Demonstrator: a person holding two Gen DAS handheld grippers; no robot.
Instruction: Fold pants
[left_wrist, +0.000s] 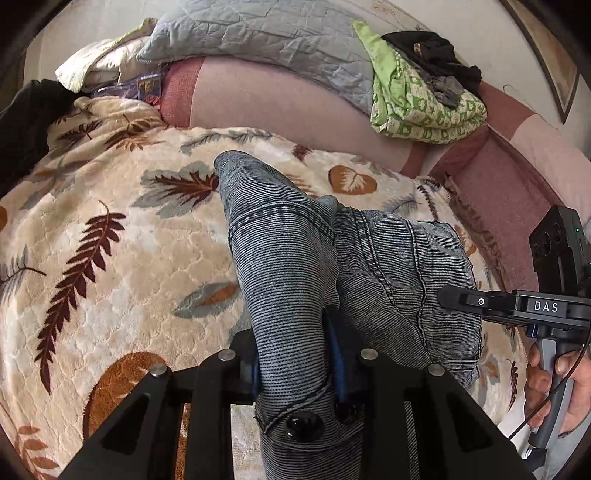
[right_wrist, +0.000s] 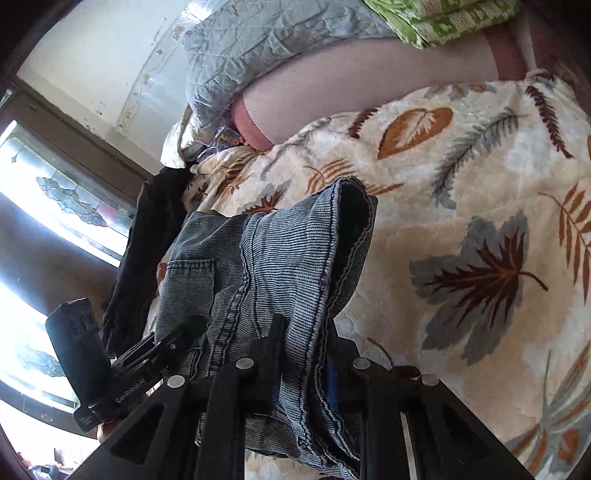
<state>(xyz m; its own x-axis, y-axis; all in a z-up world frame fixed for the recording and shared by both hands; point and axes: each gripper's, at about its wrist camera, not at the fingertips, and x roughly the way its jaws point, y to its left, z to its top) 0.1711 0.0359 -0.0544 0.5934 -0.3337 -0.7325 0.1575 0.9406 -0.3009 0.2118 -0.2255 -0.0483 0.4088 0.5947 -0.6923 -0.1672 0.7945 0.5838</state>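
The pants are blue-grey ribbed denim with a dark button near the waistband. They are bunched and lifted above a cream leaf-print blanket. My left gripper is shut on the waistband part, with fabric filling the gap between its fingers. My right gripper is shut on another fold of the pants, near a hem edge. The right gripper's body also shows at the right edge of the left wrist view, close beside the pants. The left gripper's body shows at lower left of the right wrist view.
A grey quilted pillow and a green patterned folded cloth with dark clothes on top lie at the back on a pink sheet. A dark garment lies at the blanket's edge. A window is at left.
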